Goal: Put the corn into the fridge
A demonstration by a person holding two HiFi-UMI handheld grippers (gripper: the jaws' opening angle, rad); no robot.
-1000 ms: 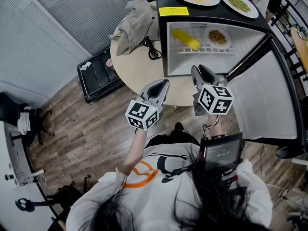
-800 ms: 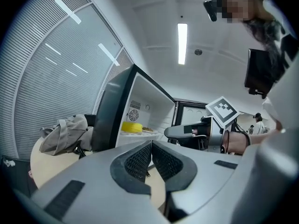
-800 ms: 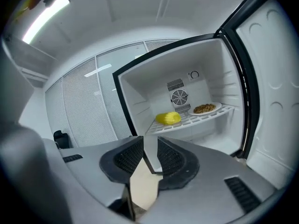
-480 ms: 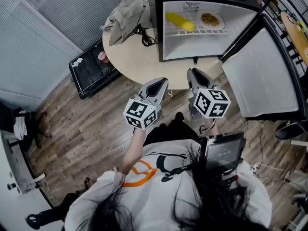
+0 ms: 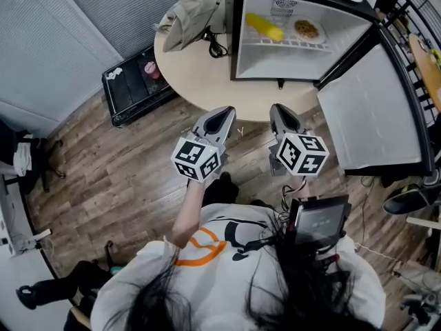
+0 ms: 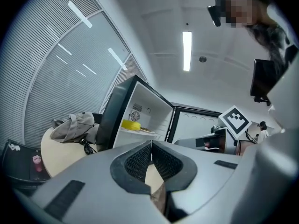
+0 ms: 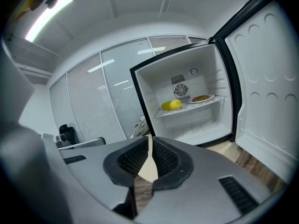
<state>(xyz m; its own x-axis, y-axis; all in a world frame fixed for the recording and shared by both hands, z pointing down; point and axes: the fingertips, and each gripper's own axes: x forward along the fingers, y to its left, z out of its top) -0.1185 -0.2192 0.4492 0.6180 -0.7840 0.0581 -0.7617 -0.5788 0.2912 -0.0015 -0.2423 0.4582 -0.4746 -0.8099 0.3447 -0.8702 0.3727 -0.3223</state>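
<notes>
Corn (image 5: 264,26) is in neither pair of fingers: the left gripper (image 5: 222,110) has them together on nothing, and the right gripper (image 5: 279,107) is closing on nothing. Ahead, across the round surface (image 5: 200,74), one corn lies side to side on the shelf of the one fridge (image 5: 235,40), beside one plate (image 5: 306,28) (the open door (image 5: 365,109) looks nearer the right gripper).

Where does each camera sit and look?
Head view: on the person's head, looking steeply down; left gripper, right gripper, hair and shirt show.
Left gripper view: on the left gripper, facing the open fridge; its shut jaws show.
Right gripper view: on the right gripper, facing the fridge; its empty jaws, closing, show.
Shared: all three see the corn inside.
</notes>
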